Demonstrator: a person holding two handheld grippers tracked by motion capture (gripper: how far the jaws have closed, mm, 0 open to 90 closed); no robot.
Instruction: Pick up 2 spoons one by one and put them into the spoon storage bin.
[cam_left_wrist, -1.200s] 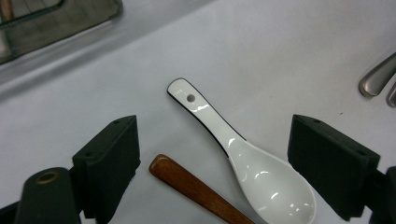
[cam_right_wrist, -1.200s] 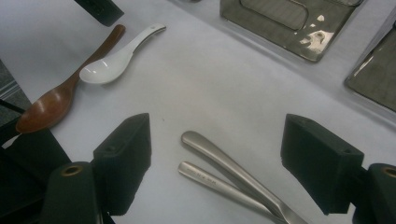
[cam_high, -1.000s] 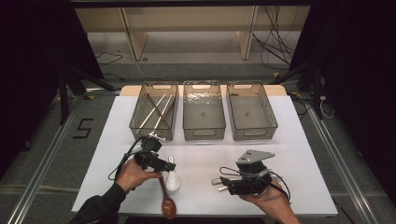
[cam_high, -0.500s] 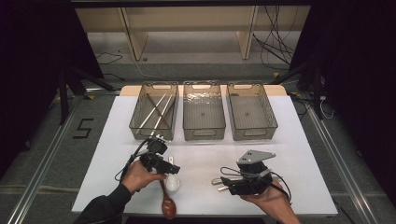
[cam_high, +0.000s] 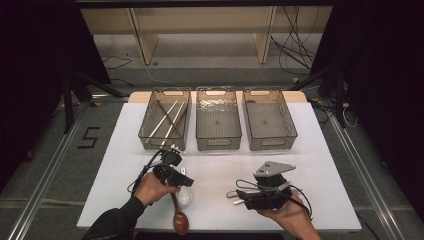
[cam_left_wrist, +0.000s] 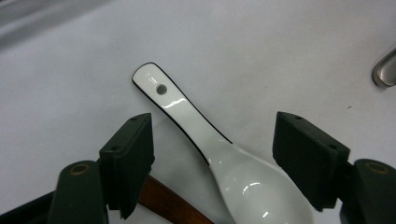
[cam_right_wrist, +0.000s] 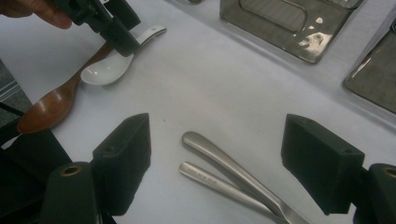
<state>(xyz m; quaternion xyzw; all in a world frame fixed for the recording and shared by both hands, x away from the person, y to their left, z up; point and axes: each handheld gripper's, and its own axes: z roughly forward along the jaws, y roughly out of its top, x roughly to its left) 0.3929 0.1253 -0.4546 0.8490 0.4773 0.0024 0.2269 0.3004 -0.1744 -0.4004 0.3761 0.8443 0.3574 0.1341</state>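
Observation:
A white ceramic spoon (cam_left_wrist: 224, 154) lies on the white table, its handle with a hole pointing away in the left gripper view. My left gripper (cam_left_wrist: 212, 154) straddles it. The jaws have just been closing, but the pads stand clear of the spoon on both sides. A brown wooden spoon (cam_high: 179, 217) lies under and beside the white spoon (cam_high: 185, 196), near the front edge. My right gripper (cam_right_wrist: 217, 158) is open over two metal utensil handles (cam_right_wrist: 229, 182) lying side by side on the table, touching neither.
Three clear grey bins stand in a row at the back: the left bin (cam_high: 146, 127) holds chopsticks (cam_high: 169, 119), with the middle bin (cam_high: 218, 145) and right bin (cam_high: 274, 145) beside it. The table's front edge is close to both hands.
My left gripper has shifted slightly down over the white spoon and its jaws look narrower. The right hand has not moved.

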